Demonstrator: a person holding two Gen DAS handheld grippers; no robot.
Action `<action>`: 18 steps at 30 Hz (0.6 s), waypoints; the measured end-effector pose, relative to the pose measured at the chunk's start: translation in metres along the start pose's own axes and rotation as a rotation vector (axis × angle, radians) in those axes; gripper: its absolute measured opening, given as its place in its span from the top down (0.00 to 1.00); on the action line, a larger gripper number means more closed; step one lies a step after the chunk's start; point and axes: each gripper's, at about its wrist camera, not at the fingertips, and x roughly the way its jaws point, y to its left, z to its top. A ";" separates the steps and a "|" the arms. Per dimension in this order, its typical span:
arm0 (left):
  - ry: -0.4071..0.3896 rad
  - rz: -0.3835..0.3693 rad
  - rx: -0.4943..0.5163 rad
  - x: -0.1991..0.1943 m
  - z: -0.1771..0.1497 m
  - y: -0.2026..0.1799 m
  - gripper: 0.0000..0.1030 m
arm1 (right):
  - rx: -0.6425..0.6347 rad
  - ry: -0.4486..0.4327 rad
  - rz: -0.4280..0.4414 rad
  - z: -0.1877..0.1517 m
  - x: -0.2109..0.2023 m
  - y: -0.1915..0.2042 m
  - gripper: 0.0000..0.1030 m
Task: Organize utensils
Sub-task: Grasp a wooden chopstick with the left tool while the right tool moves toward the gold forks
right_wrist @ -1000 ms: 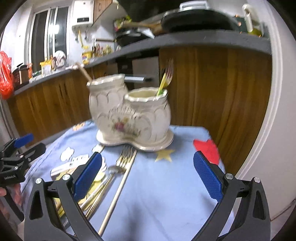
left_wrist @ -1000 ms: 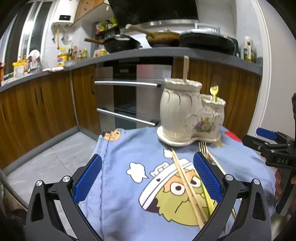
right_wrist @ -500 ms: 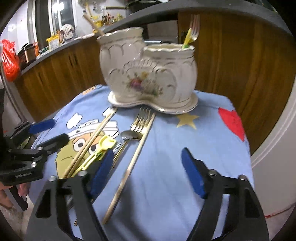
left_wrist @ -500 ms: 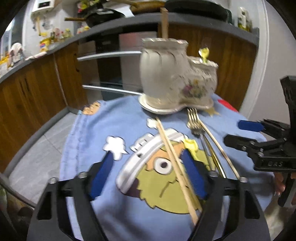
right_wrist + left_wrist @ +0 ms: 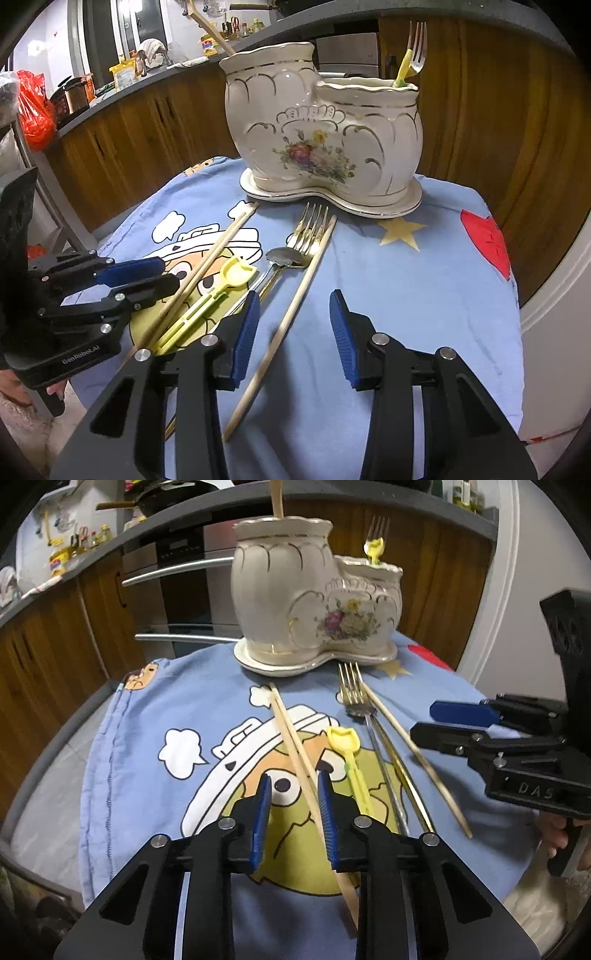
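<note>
right claw (image 5: 437,723) housing reads "das"; left claw (image 5: 147,275) housing "genrobot.ai".

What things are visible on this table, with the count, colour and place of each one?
Cream ceramic two-pot utensil holder: one, flower print, far end of cloth.
Wooden chopstick in holder: one, tan, taller pot.
Metal fork in holder: one, silver, shorter pot.
Yellow plastic utensil in holder: one, shorter pot.
Wooden chopsticks on cloth: three, tan; two together, one apart.
Gold-toned forks: apparently two, overlapping, near holder.
Silver metal spoon: one, by the forks.
Yellow plastic shovel-shaped spoon: one, mid-cloth.
Blue cartoon-print cloth: one, covers table.
Left claw: black, blue pads, open, astride paired chopsticks.
Right claw: same colours, open, over single chopstick.
</note>
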 end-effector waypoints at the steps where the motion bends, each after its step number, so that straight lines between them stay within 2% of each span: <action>1: 0.006 0.004 0.004 0.001 -0.001 0.000 0.75 | 0.000 -0.001 -0.004 0.000 0.001 0.000 0.62; 7: 0.026 0.013 0.014 0.004 -0.001 -0.002 0.75 | -0.002 -0.008 -0.018 0.002 0.002 -0.003 0.62; 10: 0.066 0.045 0.041 0.011 0.007 -0.007 0.75 | 0.002 -0.010 -0.018 0.004 0.003 -0.004 0.62; 13: 0.111 0.041 0.067 0.017 0.013 -0.009 0.76 | 0.002 -0.008 -0.014 0.005 0.004 -0.006 0.62; 15: 0.134 0.017 0.083 0.019 0.017 -0.007 0.84 | 0.000 -0.010 -0.010 0.005 0.003 -0.006 0.62; 17: 0.128 0.025 0.087 0.021 0.017 -0.003 0.93 | 0.000 -0.011 -0.002 0.005 0.002 -0.006 0.62; 18: 0.111 0.015 0.073 0.020 0.016 0.000 0.94 | 0.003 -0.011 0.007 0.005 0.002 -0.006 0.62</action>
